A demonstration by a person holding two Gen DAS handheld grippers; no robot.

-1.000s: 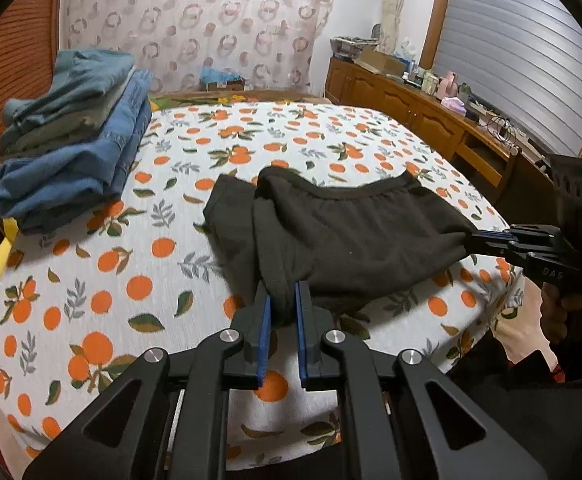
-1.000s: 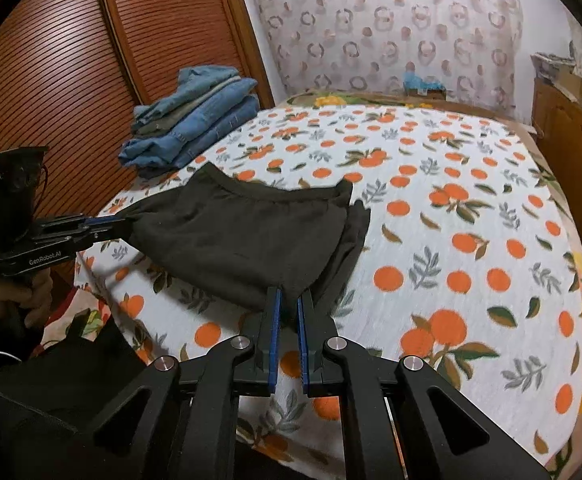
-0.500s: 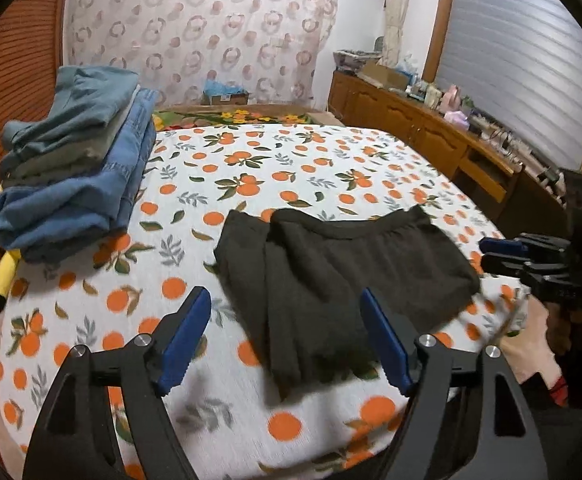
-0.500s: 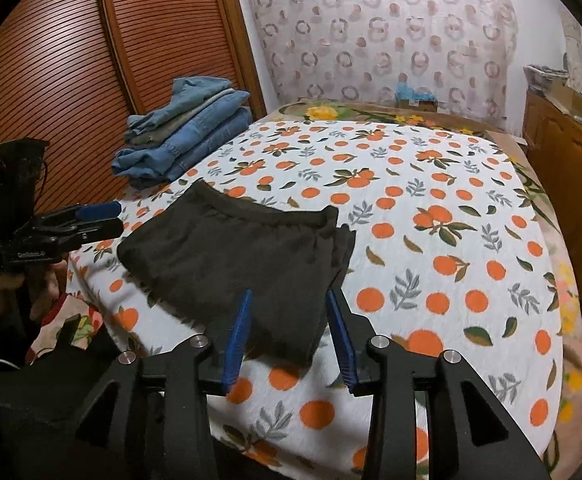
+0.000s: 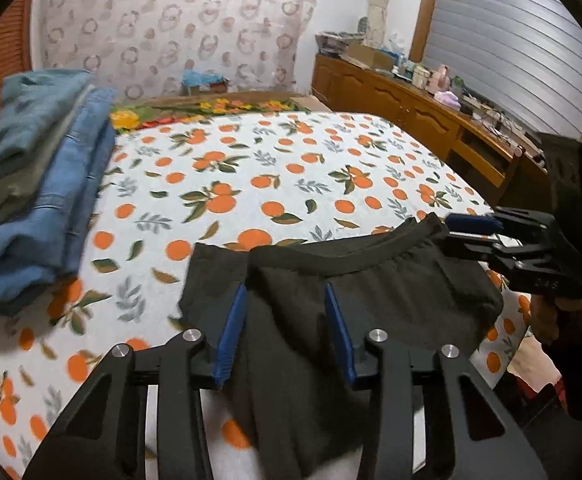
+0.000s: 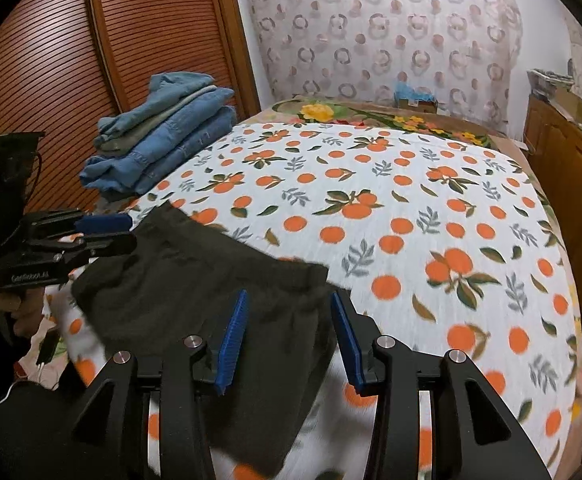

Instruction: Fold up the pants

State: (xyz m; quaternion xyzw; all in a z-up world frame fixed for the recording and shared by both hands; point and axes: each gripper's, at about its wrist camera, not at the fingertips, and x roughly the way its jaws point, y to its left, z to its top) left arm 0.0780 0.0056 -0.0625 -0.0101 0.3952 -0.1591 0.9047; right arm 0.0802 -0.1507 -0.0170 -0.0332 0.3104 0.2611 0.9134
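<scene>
- Bed (image 5: 291,168), covered by an orange-print sheet; the whole job is laid out on its near edge.
- Stack of folded jeans (image 5: 39,200) is seen at the far left corner, well apart from the work.
- Black pants (image 5: 351,292), already folded into a compact rectangle, are lying flat at the near edge, waistband away from the cameras; one end hangs slightly over the edge.
- Left tongs (image 5: 285,328): jaws parted and closing, with the left part of the pants in the gap; no pad is seen pressing cloth.
- Right tongs (image 6: 287,340): jaws parted and opening over the pants' other side; nothing is gripped.
- Step judged: between folds, the cloth released and a fresh hold being sought.
- Next move: all layers at each near corner are to be pinched together, or the fold will slip apart.
</scene>
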